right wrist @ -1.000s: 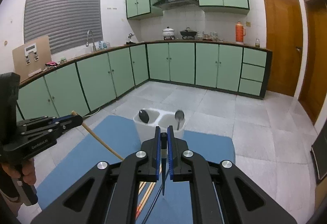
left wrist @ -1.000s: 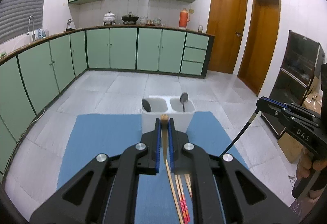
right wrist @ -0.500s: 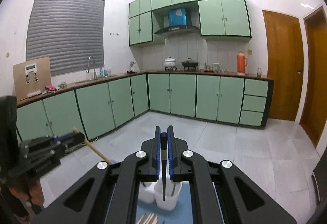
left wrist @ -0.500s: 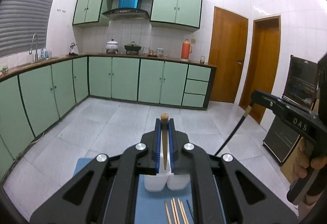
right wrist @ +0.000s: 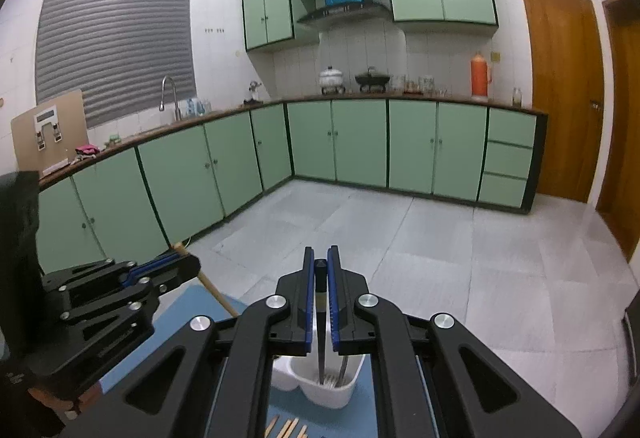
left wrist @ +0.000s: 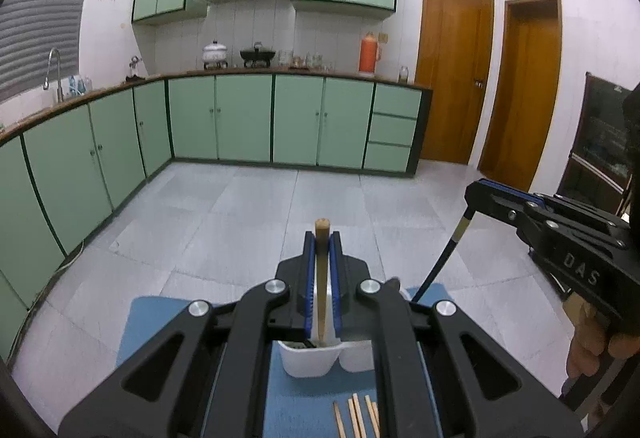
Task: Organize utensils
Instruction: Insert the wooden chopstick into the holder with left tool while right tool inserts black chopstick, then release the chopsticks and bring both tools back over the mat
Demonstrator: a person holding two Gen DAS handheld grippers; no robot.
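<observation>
My left gripper [left wrist: 322, 238] is shut on a pale wooden chopstick [left wrist: 321, 278] that hangs down, its lower end over the left compartment of the white two-compartment holder [left wrist: 304, 364]. My right gripper [right wrist: 320, 254] is shut on a black chopstick [right wrist: 320, 318] whose tip reaches into the holder [right wrist: 324, 394], beside a utensil handle [right wrist: 344, 366]. In the left wrist view the right gripper [left wrist: 474, 194] enters from the right with its black chopstick [left wrist: 440, 262]. The right wrist view shows the left gripper [right wrist: 192, 264] at the left, holding the wooden chopstick [right wrist: 216, 292].
The holder stands on a blue mat [left wrist: 160, 322] on the table. Several loose wooden chopsticks [left wrist: 356, 414] lie on the mat in front of the holder. A hand [left wrist: 588, 338] grips the right tool. Green kitchen cabinets and a tiled floor lie beyond.
Both grippers have moved forward over the mat with their chopsticks. The holder, earlier ahead of the fingers, now sits directly under them. Both grips stayed shut.
</observation>
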